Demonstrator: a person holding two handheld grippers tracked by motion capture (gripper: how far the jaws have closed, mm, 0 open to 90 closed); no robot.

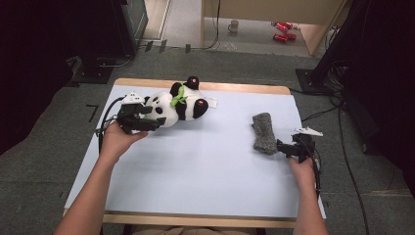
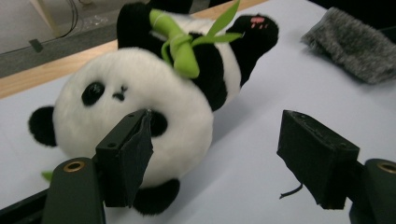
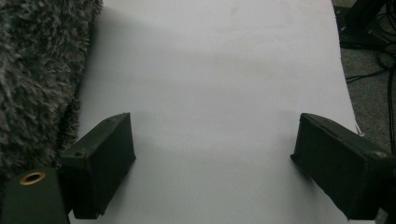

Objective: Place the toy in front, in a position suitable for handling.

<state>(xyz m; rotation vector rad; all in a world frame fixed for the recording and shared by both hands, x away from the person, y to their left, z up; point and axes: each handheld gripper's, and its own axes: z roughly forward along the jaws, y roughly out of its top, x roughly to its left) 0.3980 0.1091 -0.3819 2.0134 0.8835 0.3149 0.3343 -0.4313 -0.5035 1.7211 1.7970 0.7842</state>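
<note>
It looked like a lab or recording studio. A wooden table with a pale sheet over it stood on grey carpet in the middle of the frame. Cables ran across the floor at the right, and dark equipment stands filled both upper corners. At the top, a mug and red cans sat on the floor beside a wooden partition.

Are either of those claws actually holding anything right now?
No. The left claw stands open beside the panda's head, and the right claw stands open over bare table next to the grey fuzzy cloth.
</note>
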